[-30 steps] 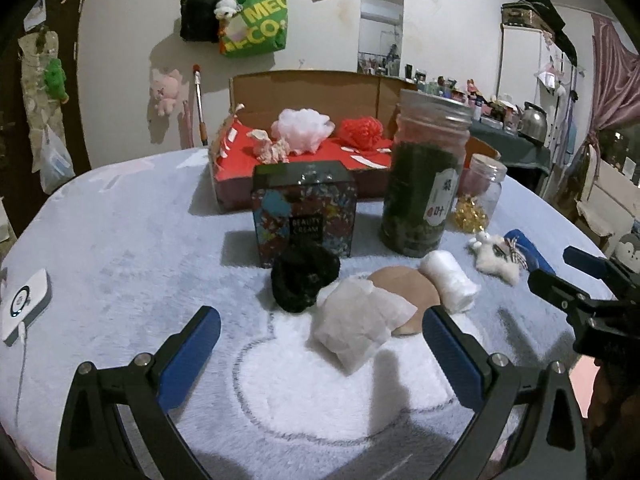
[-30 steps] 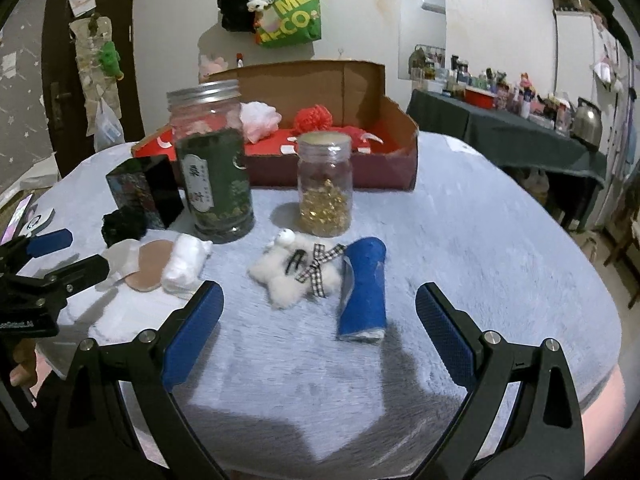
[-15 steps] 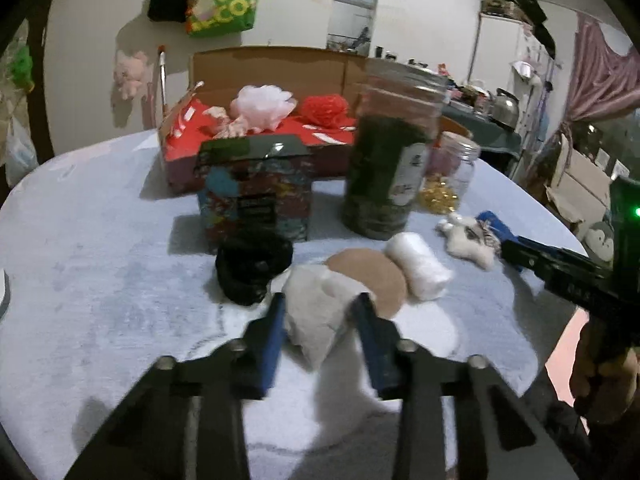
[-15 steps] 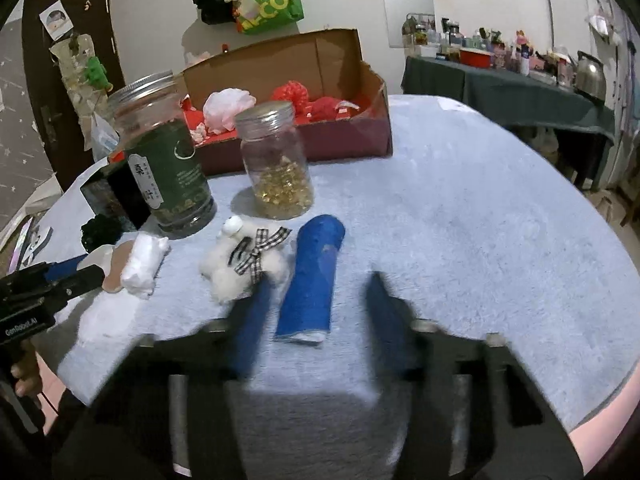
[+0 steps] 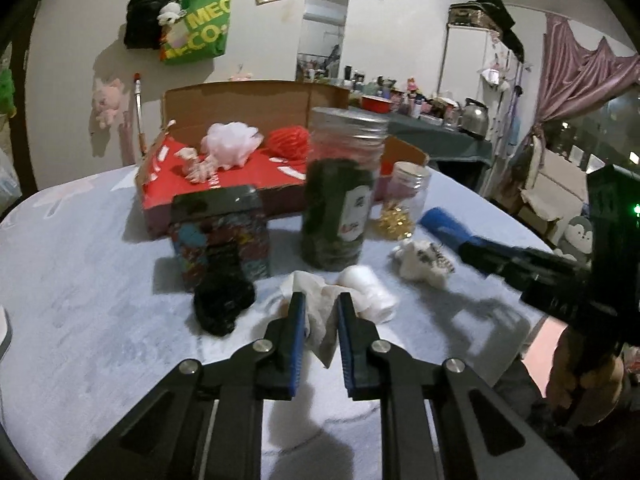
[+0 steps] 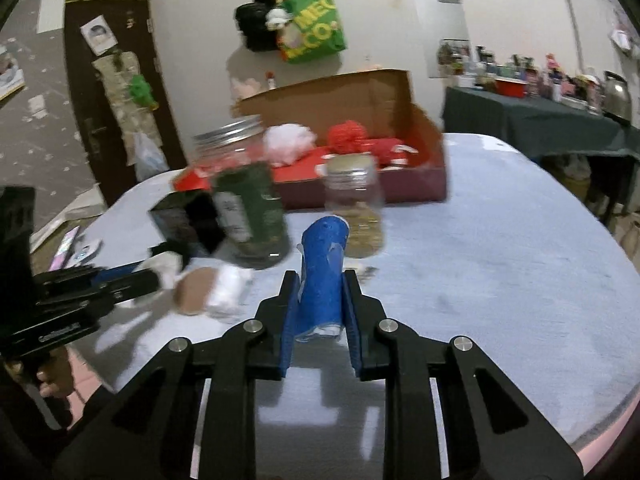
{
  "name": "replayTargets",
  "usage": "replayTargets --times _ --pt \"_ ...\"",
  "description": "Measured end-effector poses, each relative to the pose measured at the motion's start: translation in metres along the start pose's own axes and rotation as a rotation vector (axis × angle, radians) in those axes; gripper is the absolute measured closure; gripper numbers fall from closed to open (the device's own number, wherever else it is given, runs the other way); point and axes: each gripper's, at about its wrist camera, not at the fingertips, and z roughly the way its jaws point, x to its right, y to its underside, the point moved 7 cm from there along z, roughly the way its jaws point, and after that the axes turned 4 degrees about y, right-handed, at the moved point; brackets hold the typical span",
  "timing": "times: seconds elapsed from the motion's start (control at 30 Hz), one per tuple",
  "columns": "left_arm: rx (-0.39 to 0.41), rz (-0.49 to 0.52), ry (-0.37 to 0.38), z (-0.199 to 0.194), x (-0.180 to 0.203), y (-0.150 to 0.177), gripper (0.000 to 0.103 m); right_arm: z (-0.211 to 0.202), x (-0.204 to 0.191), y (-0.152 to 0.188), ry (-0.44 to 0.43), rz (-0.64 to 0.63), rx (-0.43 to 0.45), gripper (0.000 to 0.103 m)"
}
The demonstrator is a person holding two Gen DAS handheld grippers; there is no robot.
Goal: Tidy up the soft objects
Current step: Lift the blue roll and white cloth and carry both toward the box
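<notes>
Both tongs just closed: left tongs (image 5: pixel 319 308) pinch white cloth (image 5: pixel 318 312), right tongs (image 6: pixel 320 286) pinch blue roll (image 6: pixel 322 268); next, red box (image 5: pixel 256 182) ahead

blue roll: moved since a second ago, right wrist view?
Yes. The blue roll lay flat beside the plush toy; now the right gripper, whose jaws have just closed on it, holds it raised, its top overlapping the small jar.

Left claw (image 5: pixel 319 312): tilted downward, blue pads pinching a crumpled white cloth (image 5: pixel 320 314), the jaws having just drawn together on it. Right claw (image 6: pixel 320 292): tilted downward, blue pads clamped on a blue roll (image 6: pixel 322 276). Hands: one under each claw's grip, the left (image 6: pixel 54 376) and the right (image 5: pixel 580 376).
</notes>
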Motion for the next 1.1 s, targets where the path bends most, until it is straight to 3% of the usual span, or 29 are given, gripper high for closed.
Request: replayTargets --times 0.33,0.63,1.1 --pt "0.005 0.000 0.065 0.015 0.010 -0.010 0.087 0.016 -0.031 0.003 -0.080 -0.028 -0.037 0.082" --pt "0.004 -0.004 0.069 0.016 0.010 -0.010 0.087 0.015 -0.035 0.004 -0.088 -0.039 -0.043 0.082" --pt "0.015 -0.047 -0.029 -0.016 -0.032 -0.002 0.087 0.007 -0.010 0.005 -0.043 -0.012 -0.050 0.083"
